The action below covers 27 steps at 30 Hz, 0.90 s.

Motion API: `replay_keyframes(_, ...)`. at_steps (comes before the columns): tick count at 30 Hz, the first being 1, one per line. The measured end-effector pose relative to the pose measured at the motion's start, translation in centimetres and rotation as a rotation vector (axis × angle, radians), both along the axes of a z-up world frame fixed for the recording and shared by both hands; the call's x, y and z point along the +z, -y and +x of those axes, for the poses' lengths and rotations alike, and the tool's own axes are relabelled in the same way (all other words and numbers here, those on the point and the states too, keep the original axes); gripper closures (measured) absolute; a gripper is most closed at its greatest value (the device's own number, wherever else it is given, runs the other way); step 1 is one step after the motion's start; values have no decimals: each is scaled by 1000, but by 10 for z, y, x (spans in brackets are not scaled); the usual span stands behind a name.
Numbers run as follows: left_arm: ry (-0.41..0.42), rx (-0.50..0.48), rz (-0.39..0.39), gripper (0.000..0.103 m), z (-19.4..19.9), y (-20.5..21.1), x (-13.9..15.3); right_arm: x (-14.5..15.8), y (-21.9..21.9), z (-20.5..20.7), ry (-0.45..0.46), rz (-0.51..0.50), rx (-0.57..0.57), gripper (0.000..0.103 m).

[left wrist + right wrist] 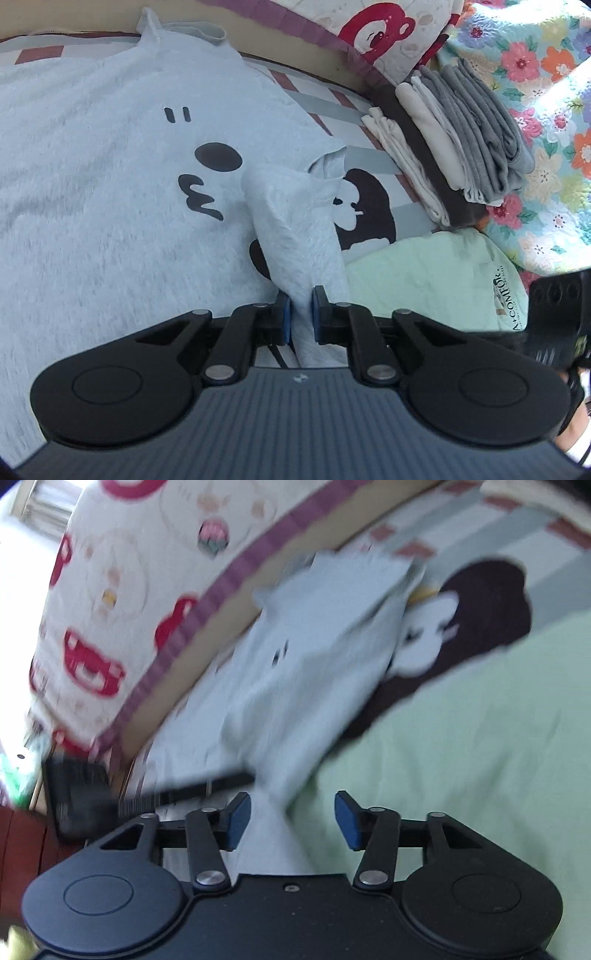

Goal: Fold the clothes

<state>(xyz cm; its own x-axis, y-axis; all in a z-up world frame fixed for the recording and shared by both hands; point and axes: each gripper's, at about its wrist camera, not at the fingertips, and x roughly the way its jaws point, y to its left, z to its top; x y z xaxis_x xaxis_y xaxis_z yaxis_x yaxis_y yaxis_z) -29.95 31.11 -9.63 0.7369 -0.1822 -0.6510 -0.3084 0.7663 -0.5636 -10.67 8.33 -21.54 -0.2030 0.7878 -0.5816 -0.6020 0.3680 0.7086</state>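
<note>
**Mid-fold on the pale grey top: left pinching, right let go**

Folding under way on the fuzzy pale grey top (110, 184), spread on the bed (332, 107) ahead and to the left of the left gripper (301, 314). Left gripper nearly closed, blue pads pressed on a raised tongue of the top's cloth, probably a sleeve or side edge, rising straight ahead from between the pads and draping back toward the printed face. Right gripper (291, 819) standing wide, pads clear of the cloth; a strip of the same grey top (314, 657) lying between the jaws but nearer the left pad, ungripped. Right view badly blurred, so finer detail there hard to tell.

Judged step: carrying one side of the top inward across its body, with only the left gripper in charge.

Next move calls for drawing the pinched cloth over toward the middle of the top, laying it flat without bunching, then a fresh hold for the right gripper on the loose strip before any second fold. Stack of folded clothes (461, 147) far ahead to the right, beside a floral quilt (535, 74), likely the final place. Green cloth (424, 273) just right of the left gripper, best kept out of the pinch.
</note>
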Motion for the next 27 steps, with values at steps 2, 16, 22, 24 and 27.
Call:
replay_keyframes(2, 13, -6, 1, 92, 1, 1, 3, -3, -2, -11, 16, -13, 63, 42)
replay_keyframes(16, -233, -276, 339, 46, 19, 64, 34, 47, 117, -49, -81, -211, -78, 100)
replay_keyframes(22, -229, -225, 369, 47, -14, 49, 30, 25, 129, -47, -65, -159, -193, 93)
replay_keyframes(24, -181, -167, 332, 46, -24, 37, 36, 33, 112, -32, 18, -53, -201, 75)
replay_keyframes(27, -114, -78, 256, 46, -42, 18, 40, 23, 79, 0, 31, 60, -254, 43)
